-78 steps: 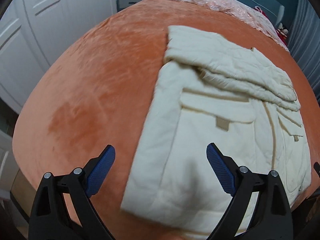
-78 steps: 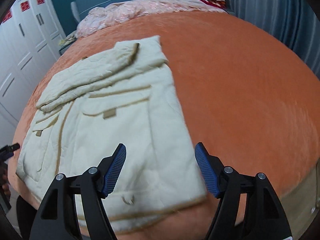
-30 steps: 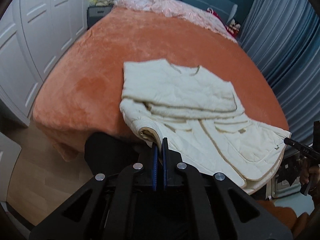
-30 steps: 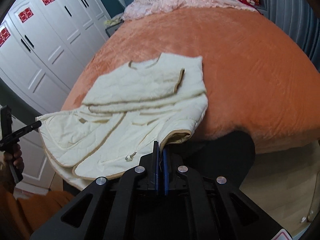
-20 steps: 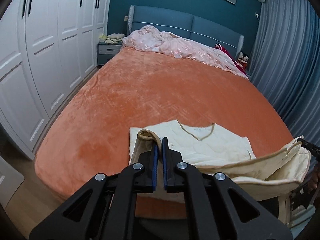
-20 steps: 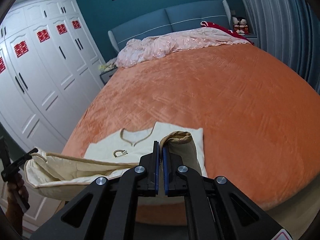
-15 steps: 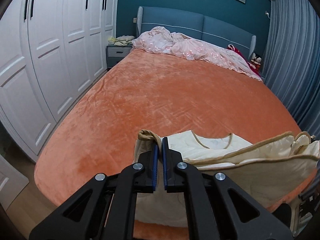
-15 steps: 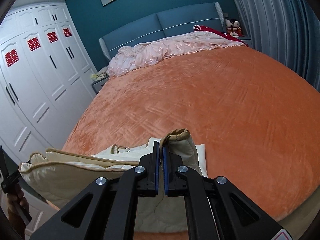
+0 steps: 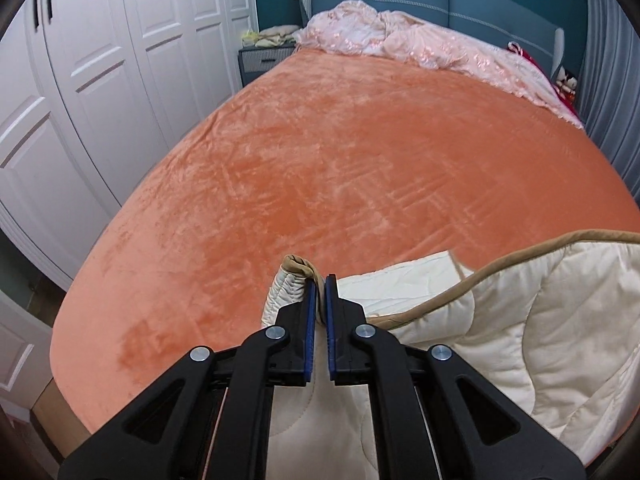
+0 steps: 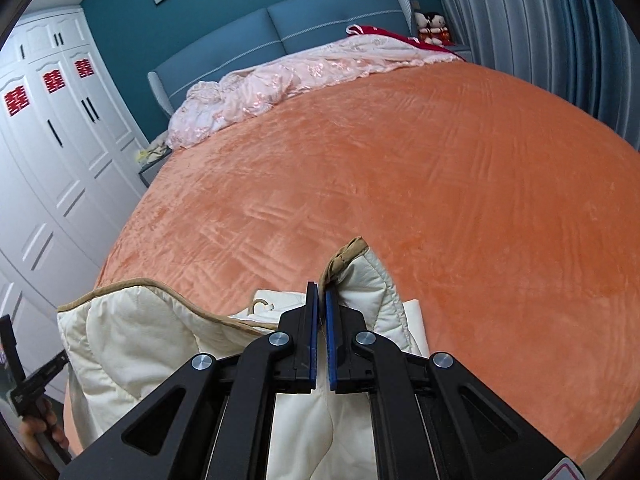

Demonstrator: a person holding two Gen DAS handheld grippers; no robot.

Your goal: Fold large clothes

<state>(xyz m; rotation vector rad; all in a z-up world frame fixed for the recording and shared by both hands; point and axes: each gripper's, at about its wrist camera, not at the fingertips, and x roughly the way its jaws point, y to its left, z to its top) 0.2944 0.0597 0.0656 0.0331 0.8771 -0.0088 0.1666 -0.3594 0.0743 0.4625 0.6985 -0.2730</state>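
The cream quilted jacket (image 9: 520, 340) hangs over the near edge of the orange bed (image 9: 360, 160), its tan-bound hem corners clamped in the left gripper (image 9: 319, 284) and right gripper (image 10: 321, 292). Only the right wrist view shows a hand (image 10: 38, 432) at lower left

Landmark: the bed (image 9: 360, 168), running away from both cameras.
Near end: a jacket (image 9: 540, 320) lay on it, its hem raised off the bed.
Far end: a crumpled quilt (image 10: 288, 80) lay against the headboard (image 10: 260, 36).
Left of bed: wardrobe (image 9: 100, 80); a nightstand (image 9: 264, 60) beside the headboard.
Right of bed: curtain (image 10: 540, 40).
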